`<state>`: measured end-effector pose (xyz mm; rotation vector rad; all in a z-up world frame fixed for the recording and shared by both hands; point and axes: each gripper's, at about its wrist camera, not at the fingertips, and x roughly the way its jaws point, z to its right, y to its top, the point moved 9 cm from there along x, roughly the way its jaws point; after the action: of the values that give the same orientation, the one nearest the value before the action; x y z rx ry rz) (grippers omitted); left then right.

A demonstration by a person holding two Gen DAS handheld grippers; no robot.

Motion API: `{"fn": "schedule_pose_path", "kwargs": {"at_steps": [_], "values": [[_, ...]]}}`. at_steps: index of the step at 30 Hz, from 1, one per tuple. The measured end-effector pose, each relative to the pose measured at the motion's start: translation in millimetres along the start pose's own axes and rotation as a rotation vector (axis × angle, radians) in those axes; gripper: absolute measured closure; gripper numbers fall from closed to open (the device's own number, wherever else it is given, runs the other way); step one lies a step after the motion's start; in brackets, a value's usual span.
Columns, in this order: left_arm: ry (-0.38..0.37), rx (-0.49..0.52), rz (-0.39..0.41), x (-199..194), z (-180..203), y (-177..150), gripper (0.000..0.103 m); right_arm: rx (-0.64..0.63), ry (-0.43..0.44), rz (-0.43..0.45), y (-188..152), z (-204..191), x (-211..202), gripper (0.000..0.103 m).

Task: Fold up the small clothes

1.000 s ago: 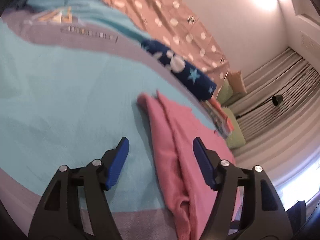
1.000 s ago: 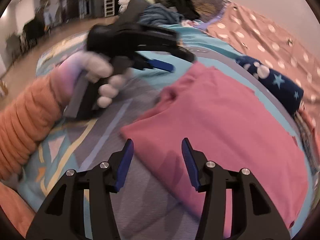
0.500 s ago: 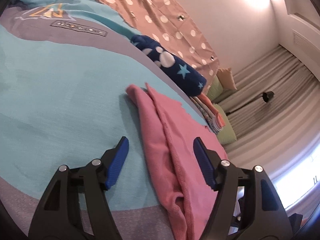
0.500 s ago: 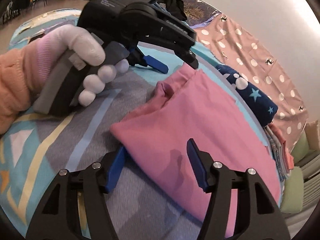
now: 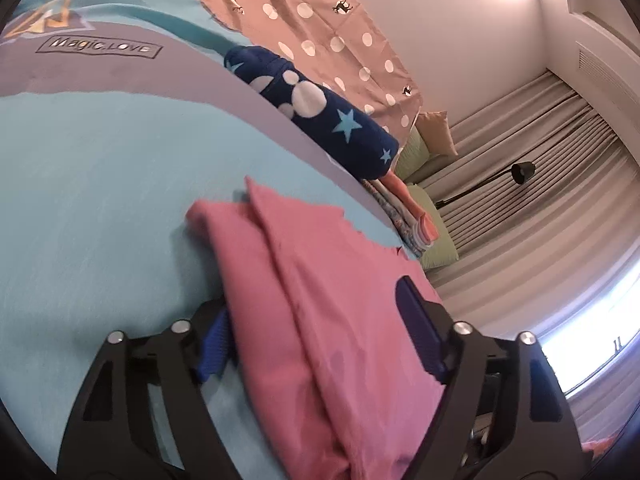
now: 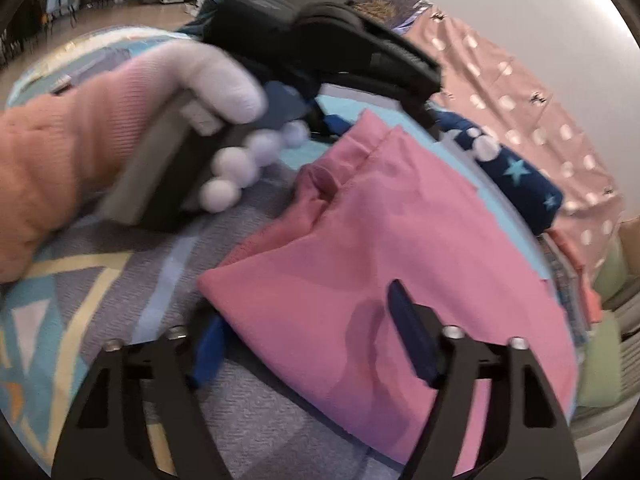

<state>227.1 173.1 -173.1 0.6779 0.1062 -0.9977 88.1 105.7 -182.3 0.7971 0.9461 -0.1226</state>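
Note:
A pink garment (image 5: 304,248) lies folded lengthwise on the turquoise and grey bedspread (image 5: 100,160). My left gripper (image 5: 312,300) straddles its folded end and its jaws are opening. One finger sits partly hidden behind the cloth's edge and the other rests over the cloth, with no pad pressing. My right gripper (image 6: 306,304) straddles the near corner of the pink garment (image 6: 400,232), open, with one finger low beside the edge and the other above the cloth. A white-gloved hand (image 6: 192,76) holds the left gripper at the garment's far end.
A rolled navy garment with stars (image 5: 320,116) lies beyond the pink one, beside a brown polka-dot cover (image 5: 312,28). A stack of folded clothes (image 5: 408,216) and green cushions (image 5: 436,232) sit further right. A floor lamp (image 5: 520,172) and curtains stand behind.
The left gripper moved forward over the pink garment and its jaws widened. The right gripper sank closer to the garment's near corner, with the cloth now between its fingers.

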Motion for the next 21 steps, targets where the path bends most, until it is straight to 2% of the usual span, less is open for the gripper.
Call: {"fn": "schedule_pose_path", "kwargs": {"at_steps": [1,3,7,10,11,12,13,14,16,18,21], "values": [[0.0,0.006,-0.001,2.7,0.8,2.3,0.019,-0.016,0.003,0.007,1.0,-4.0,-0.7,0.052],[0.009,0.021,-0.006,9.5,3.0,6.9,0.018,-0.053,-0.023,0.023,3.9,-9.0,-0.6,0.056],[0.018,0.022,-0.003,17.7,3.0,14.8,0.018,-0.024,-0.018,0.021,7.0,-4.3,3.3,0.057],[0.01,0.027,0.008,16.7,2.7,15.5,0.023,-0.003,-0.015,0.018,6.7,-2.8,4.1,0.057],[0.01,0.025,0.01,16.1,1.8,15.4,0.027,-0.005,-0.015,0.02,6.0,-5.6,2.9,0.059],[0.015,0.016,0.013,15.2,-0.8,15.3,0.034,-0.012,-0.012,0.023,6.2,-7.0,3.0,0.065],[0.023,-0.001,0.017,14.4,-4.7,15.5,0.048,-0.022,-0.009,0.026,6.4,-8.9,3.0,0.072],[0.025,-0.018,0.015,14.4,-8.1,15.3,0.057,-0.029,-0.011,0.028,3.7,-17.1,-2.5,0.076],[0.028,-0.067,0.009,14.9,-18.0,14.4,0.079,-0.033,-0.023,0.029,3.3,-18.3,-2.5,0.091],[0.013,-0.105,-0.001,16.0,-23.1,13.0,0.09,-0.001,-0.01,0.028,3.1,-13.1,-2.4,0.096],[0.022,-0.101,0.0,15.6,-22.3,12.8,0.09,0.076,0.052,0.034,3.4,-4.9,-5.1,0.097]]}}
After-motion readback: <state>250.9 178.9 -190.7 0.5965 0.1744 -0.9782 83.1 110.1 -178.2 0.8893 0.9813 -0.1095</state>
